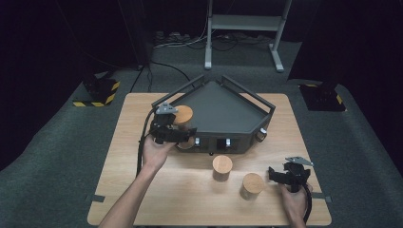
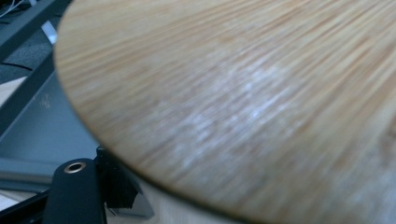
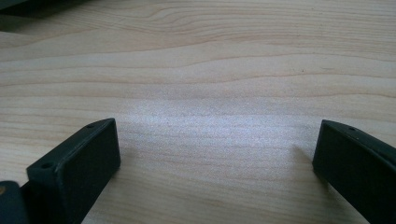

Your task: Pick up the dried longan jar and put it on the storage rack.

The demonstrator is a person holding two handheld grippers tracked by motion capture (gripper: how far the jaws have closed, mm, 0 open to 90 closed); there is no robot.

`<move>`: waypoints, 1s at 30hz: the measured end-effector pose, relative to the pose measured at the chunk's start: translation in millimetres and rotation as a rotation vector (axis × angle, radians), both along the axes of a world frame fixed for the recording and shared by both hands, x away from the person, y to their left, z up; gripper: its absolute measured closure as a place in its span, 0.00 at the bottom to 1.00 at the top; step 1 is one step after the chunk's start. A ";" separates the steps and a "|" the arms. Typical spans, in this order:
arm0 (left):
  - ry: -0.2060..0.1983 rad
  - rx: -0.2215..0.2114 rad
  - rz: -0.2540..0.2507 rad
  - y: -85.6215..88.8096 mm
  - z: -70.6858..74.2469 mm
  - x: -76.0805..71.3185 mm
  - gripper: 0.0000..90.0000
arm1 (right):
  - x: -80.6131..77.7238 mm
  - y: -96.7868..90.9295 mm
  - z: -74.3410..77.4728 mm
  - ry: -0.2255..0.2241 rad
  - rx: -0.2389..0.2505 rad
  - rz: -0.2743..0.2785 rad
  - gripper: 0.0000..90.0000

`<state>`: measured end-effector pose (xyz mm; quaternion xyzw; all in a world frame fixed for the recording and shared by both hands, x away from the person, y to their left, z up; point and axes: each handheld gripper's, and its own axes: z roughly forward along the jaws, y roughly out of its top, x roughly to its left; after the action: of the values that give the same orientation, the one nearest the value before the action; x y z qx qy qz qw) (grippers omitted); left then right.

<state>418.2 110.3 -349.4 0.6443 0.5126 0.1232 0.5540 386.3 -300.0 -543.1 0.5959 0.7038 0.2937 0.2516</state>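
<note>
Wooden table (image 1: 142,190) at centre frame: left gripper (image 1: 177,134) grasps a wood-lidded jar (image 1: 183,115) by the grey tray (image 1: 223,111); right gripper (image 1: 280,175), lower right, gapes empty.

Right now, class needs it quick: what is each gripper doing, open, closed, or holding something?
Left gripper: closed on the wooden-lidded jar at the tray edge.
Right gripper: open, nothing between its jaws, over the table.

Beyond the left hand-held gripper (image 1: 167,128), past the light wooden counter (image 1: 138,156), grey carpet floor (image 1: 66,142) stretches into dim black surroundings, where a grey metal frame stand (image 1: 244,28), cables (image 1: 176,42) and yellow-black striped bases (image 1: 97,92) sit.
</note>
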 end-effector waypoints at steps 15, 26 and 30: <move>0.007 0.010 0.062 -11.4 10.5 41.3 0.29 | 0.0 0.0 0.0 0.000 0.000 0.000 0.00; 0.020 0.046 0.122 -17.5 3.8 66.8 0.29 | 0.0 0.0 0.0 0.000 0.000 0.000 0.00; 0.022 0.053 0.154 -19.4 0.3 76.4 0.29 | 0.0 0.0 0.0 0.000 0.000 0.000 0.00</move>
<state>494.6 90.8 -349.2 0.6186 0.5633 0.1718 0.5201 386.3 -300.0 -543.1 0.5959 0.7038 0.2937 0.2516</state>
